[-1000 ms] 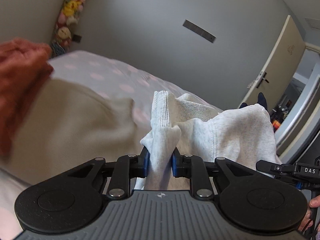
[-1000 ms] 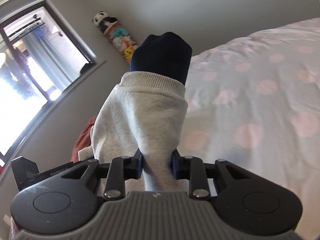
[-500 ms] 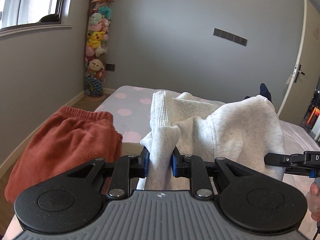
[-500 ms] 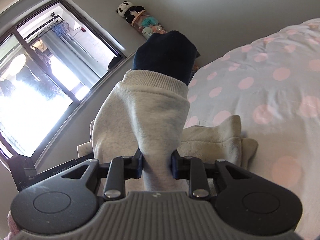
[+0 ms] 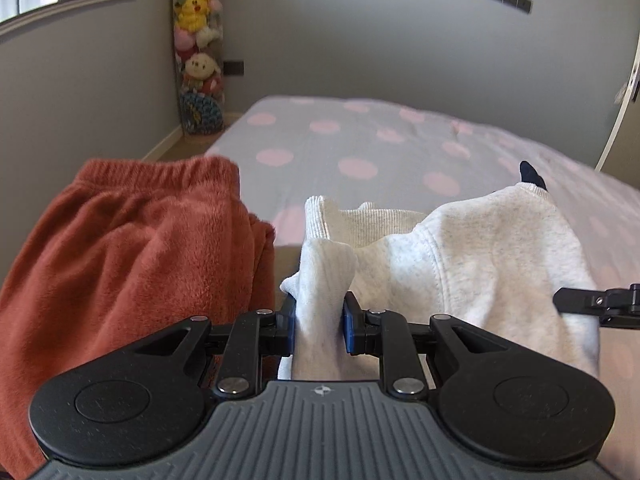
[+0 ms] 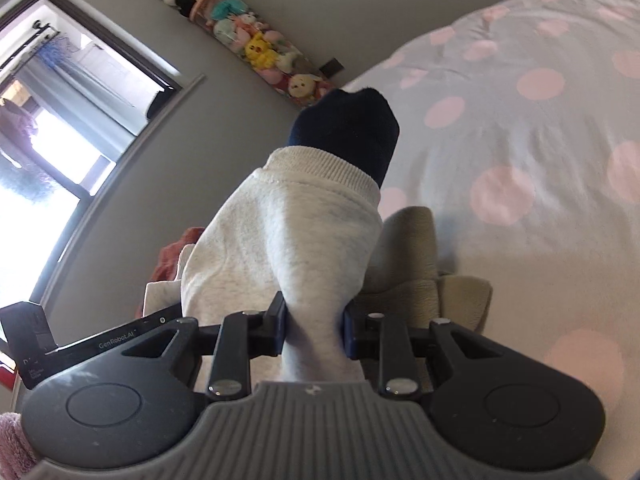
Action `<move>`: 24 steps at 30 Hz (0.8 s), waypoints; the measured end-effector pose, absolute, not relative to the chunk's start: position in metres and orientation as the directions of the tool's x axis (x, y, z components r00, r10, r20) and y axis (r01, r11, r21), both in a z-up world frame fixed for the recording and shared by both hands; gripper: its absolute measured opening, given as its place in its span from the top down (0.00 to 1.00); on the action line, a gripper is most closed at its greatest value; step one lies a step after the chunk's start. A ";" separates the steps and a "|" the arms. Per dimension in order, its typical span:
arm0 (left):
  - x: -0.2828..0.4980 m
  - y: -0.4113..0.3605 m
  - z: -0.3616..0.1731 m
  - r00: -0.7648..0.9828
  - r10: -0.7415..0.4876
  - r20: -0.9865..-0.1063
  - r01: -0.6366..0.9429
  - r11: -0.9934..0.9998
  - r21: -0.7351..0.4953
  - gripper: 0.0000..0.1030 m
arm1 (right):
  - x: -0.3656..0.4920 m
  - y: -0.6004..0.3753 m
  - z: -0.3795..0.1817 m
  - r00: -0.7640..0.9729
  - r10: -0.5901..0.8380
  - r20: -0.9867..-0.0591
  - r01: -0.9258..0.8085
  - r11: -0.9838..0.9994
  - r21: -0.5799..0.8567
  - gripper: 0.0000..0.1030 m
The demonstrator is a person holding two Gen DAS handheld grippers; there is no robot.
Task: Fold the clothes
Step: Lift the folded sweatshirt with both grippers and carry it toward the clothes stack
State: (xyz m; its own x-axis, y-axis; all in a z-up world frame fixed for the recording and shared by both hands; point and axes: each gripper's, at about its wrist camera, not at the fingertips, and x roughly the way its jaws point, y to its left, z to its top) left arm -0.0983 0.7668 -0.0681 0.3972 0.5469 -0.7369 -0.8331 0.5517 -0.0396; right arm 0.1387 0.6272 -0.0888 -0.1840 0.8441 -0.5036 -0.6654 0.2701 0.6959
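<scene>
Left wrist view: polka-dot bed (image 5: pixel 360 148), then rust fleece garment (image 5: pixel 132 248) beside the grey sweatshirt (image 5: pixel 492 256), held above the bed; left gripper (image 5: pixel 319 320) and right gripper (image 6: pixel 315 326) each pinch a bunched edge, probably to spread it for folding.

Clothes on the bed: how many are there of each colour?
Light grey: 1, the sweatshirt pinched by both the left gripper and the right gripper
Rust red: 1, the fleece pants
Beige: 1, the garment lying under the sweatshirt
Navy: 1, the dark piece poking out of the sweatshirt's ribbed opening
Total: 4
</scene>
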 end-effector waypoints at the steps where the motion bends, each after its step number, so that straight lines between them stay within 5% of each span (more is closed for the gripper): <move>1: -0.097 0.772 -0.074 0.386 0.534 -0.753 -0.835 0.549 -0.039 0.80 | 0.142 0.631 -0.095 -0.186 0.838 -0.514 -0.661 0.280 0.696 0.71; 11: -0.079 0.770 -0.102 0.291 0.555 -0.779 -0.806 0.581 0.113 0.76 | 0.152 0.660 -0.145 -0.197 0.787 -0.585 -0.674 0.325 0.664 0.67; 20: -0.085 0.753 -0.056 0.289 0.626 -0.724 -0.793 0.580 0.185 0.68 | 0.159 0.633 -0.092 -0.142 0.794 -0.592 -0.767 0.290 0.572 0.59; 24: -0.085 0.749 -0.031 0.348 0.678 -0.648 -0.790 0.584 0.186 0.68 | 0.163 0.627 -0.061 -0.061 0.834 -0.549 -0.859 0.236 0.454 0.78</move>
State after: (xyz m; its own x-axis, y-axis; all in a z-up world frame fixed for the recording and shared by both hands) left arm -0.0845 0.7488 -0.0315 0.3476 0.6776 -0.6481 -0.7902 0.5837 0.1865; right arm 0.1625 0.6267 -0.0613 -0.0609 0.8338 -0.5487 -0.8593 0.2359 0.4539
